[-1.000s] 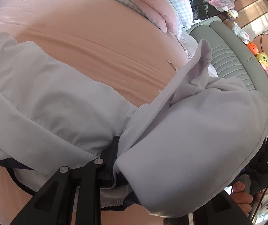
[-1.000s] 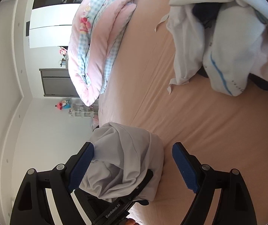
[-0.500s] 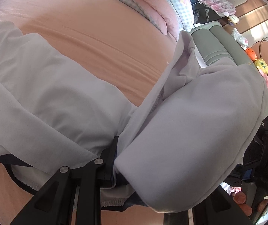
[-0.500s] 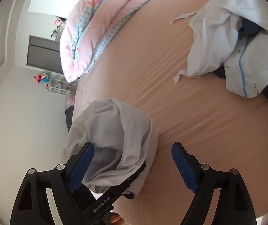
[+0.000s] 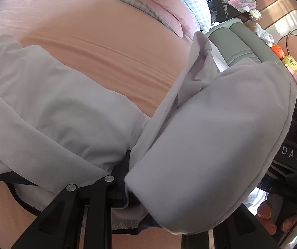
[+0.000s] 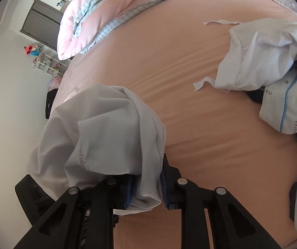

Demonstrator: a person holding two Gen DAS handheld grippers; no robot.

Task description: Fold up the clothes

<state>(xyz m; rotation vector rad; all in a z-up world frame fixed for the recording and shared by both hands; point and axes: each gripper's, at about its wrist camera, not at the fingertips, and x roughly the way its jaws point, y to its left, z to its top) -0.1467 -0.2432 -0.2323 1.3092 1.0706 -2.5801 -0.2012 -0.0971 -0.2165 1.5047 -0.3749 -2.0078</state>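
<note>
A white garment (image 5: pixel 210 128) with dark trim hangs bunched over my left gripper (image 5: pixel 127 178), which is shut on it; cloth hides the fingertips. The same white garment (image 6: pixel 111 128) fills the lower left of the right wrist view. My right gripper (image 6: pixel 146 184) is shut on a fold of it, blue pads pressed against the cloth. The right gripper's body (image 5: pixel 293 155) and the hand holding it show at the right edge of the left wrist view. Both grippers hold the garment above the peach bed sheet (image 6: pixel 190 66).
A heap of white and navy clothes (image 6: pixel 273 72) lies on the bed at the right. A pink checked duvet (image 6: pixel 111 10) lies folded at the far end. A grey padded headboard (image 5: pixel 242 39) with plush toys (image 5: pixel 289 62) stands beyond the bed.
My right gripper was open beside the garment and has shut on a fold of it. It has moved in closer to the left gripper. The left gripper keeps its hold.
</note>
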